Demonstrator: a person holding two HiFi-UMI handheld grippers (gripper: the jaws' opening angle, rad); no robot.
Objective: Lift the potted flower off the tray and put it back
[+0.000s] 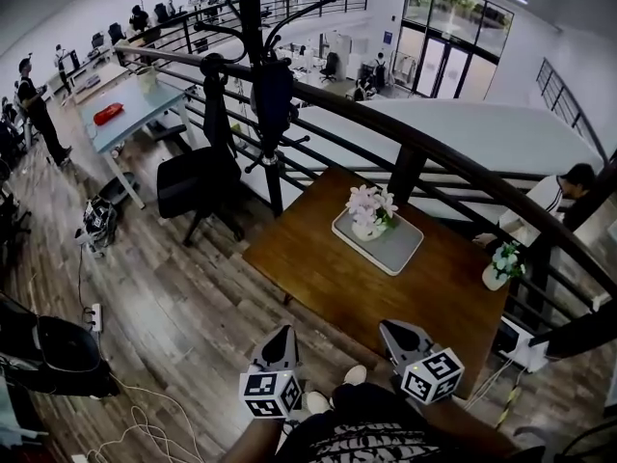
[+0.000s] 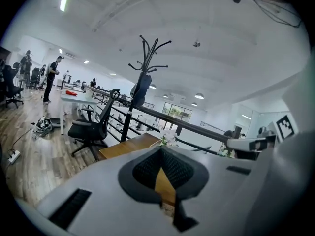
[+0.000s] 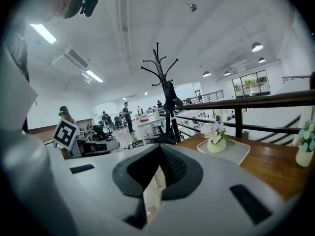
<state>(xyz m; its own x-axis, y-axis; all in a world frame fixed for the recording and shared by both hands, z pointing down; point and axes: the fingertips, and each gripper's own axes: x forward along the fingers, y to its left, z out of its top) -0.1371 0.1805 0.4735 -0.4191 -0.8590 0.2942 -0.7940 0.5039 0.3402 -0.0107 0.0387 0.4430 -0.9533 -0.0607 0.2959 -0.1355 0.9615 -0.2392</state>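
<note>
The potted flower (image 1: 369, 214), pale pink blooms in a white pot, stands on a grey-white tray (image 1: 393, 251) in the middle of a wooden table (image 1: 318, 278). Both grippers hover near the table's front edge, well short of the tray. My left gripper (image 1: 281, 332) is shut and holds nothing; my right gripper (image 1: 391, 328) looks shut and empty as well. In the right gripper view the flower (image 3: 215, 137) and tray (image 3: 235, 152) lie ahead to the right of the jaws' tip (image 3: 160, 148). The left gripper view has the flower (image 2: 170, 137) just beyond its closed tip (image 2: 161, 148).
A second small potted flower (image 1: 500, 266) stands at the table's right edge. A dark railing (image 1: 424, 148) runs behind the table, with a coat stand (image 1: 262, 85) and an office chair (image 1: 198, 186) to the left. A seated person (image 1: 554, 196) is beyond the railing.
</note>
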